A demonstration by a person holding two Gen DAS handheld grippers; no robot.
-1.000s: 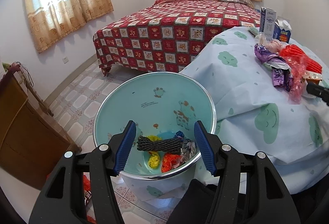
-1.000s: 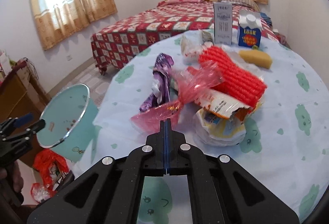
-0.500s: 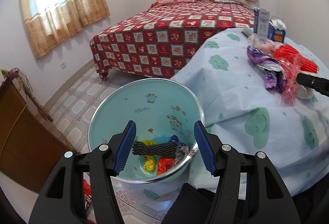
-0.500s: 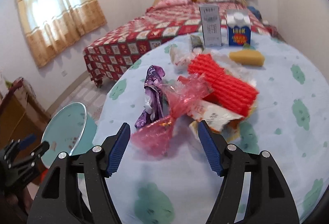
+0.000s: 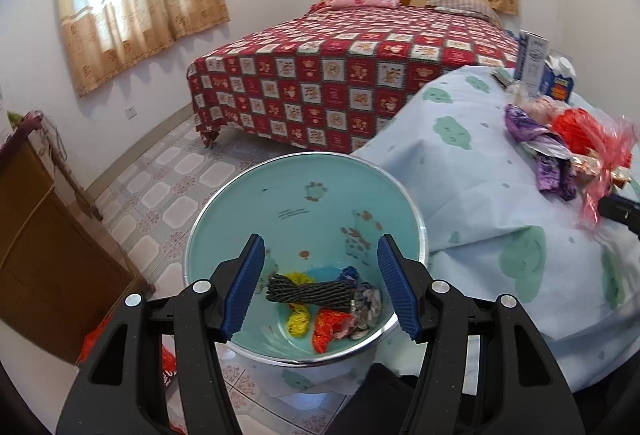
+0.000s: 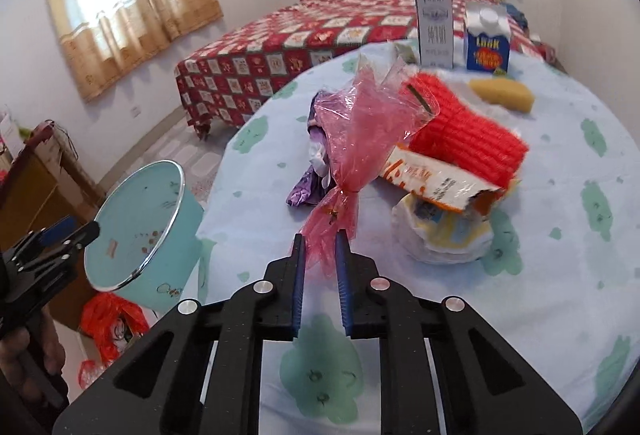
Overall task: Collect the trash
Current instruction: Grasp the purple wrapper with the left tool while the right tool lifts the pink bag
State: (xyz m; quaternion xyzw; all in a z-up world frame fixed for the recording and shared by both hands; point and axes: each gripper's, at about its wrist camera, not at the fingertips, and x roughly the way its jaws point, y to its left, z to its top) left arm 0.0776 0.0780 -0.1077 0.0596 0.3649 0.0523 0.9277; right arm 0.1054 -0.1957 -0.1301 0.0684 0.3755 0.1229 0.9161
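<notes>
A trash pickup partly done: the bin [image 5: 280, 211] already holds a dark rope bundle [image 5: 308, 291], yellow and orange scraps and crumpled wrappers, while a heap of litter waits on the bench [image 6: 540, 235]. The right claw [image 6: 320, 255] has just been closing and now pinches the tail of a pink cellophane wrapper [image 6: 360, 139], which stands up and away from its tips, the twisted neck just past them and the flared end beyond, over the heap. Just to the right of that claw lie a torn snack bag [image 6: 432, 179] and a crumpled white wrapper [image 6: 444, 235]; a purple wrapper [image 6: 304, 187] sits ahead to the left, a red knit piece [image 6: 468, 131] farther ahead, and a yellow sponge [image 6: 504, 93] and two cartons [image 6: 434, 27] at the far side. The left claw [image 5: 320, 283] hangs spread and empty right over the bin's mouth, the bin standing off the bench's edge, well to the left of the right claw. By the look of it, the pink wrapper goes in next, with most of the heap left to clear.
</notes>
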